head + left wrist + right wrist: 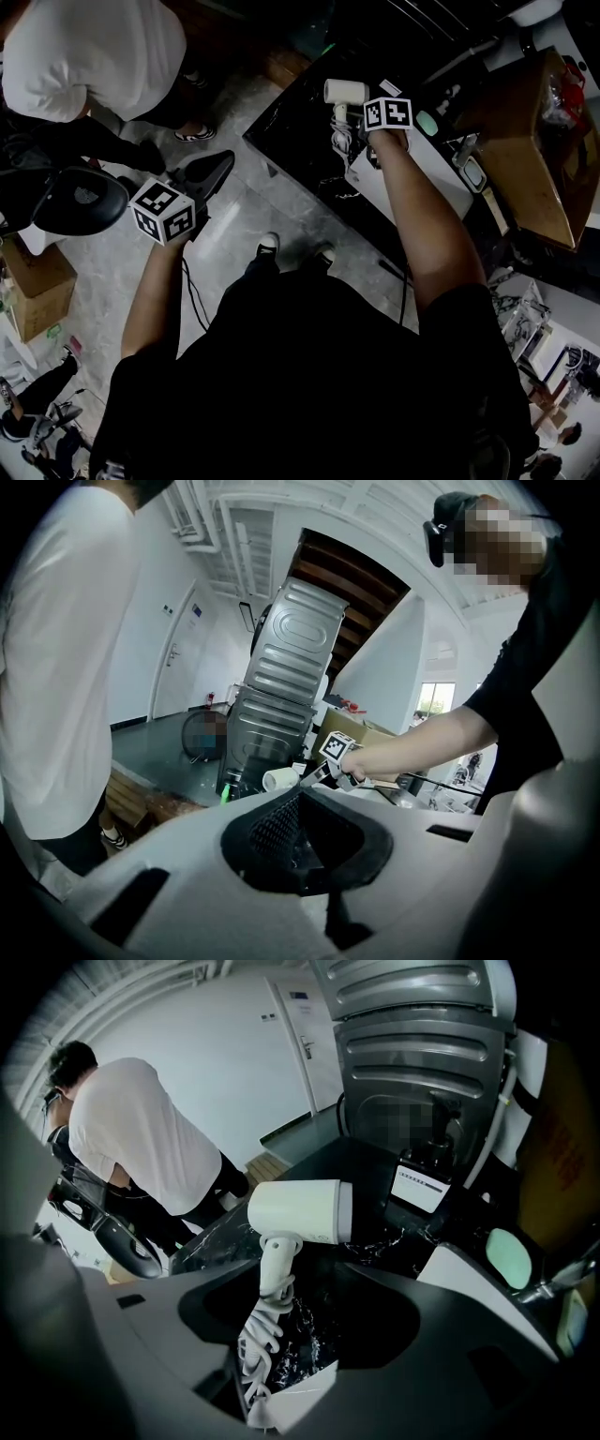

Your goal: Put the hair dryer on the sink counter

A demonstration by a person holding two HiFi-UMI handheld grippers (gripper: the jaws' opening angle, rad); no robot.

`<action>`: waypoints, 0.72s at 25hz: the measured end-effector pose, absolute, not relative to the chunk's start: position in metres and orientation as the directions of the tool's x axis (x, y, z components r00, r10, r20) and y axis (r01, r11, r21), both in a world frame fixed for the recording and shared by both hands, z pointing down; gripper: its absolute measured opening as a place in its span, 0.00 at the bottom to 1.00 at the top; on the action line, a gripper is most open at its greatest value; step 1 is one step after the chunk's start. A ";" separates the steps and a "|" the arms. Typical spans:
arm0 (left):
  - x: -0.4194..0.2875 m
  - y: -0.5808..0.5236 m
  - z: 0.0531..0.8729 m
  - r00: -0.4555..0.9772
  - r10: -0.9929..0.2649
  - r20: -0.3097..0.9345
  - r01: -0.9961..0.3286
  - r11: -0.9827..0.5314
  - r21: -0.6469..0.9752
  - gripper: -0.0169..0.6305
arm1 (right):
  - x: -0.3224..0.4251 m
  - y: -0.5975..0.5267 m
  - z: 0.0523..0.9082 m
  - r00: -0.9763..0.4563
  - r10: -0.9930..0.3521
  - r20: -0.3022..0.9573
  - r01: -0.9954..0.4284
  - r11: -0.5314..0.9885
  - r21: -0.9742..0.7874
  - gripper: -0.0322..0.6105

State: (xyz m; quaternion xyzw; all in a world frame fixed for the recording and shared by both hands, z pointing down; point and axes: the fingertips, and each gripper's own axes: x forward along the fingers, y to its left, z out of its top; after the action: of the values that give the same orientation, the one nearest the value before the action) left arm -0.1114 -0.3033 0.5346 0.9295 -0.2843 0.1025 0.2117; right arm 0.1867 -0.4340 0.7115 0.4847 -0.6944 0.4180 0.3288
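Holding dryer upright: right gripper pinches its handle and coiled cord, dryer head just above the jaws, over the black desk. Best lowered slowly, laid flat ahead, then released. Left gripper pressed together, empty, well aside.
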 end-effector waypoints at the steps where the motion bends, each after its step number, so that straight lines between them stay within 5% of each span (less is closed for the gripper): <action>1: -0.109 -0.302 0.533 0.820 -0.482 0.310 -0.568 -0.752 0.334 0.05 | 0.189 -0.433 0.708 -0.313 -0.406 0.859 -0.949 0.178 -0.261 0.42; 18: -0.061 -0.272 0.497 0.878 -0.396 0.267 -0.466 -0.834 0.296 0.05 | 0.215 -0.384 0.643 -0.325 -0.500 0.802 -0.946 0.180 -0.271 0.34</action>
State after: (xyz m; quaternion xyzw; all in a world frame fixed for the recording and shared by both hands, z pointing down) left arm -0.0606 -0.2719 0.4970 0.9525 -0.2264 0.0979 0.1785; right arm 0.2151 -0.3842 0.6428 0.5067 -0.7135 0.3916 0.2842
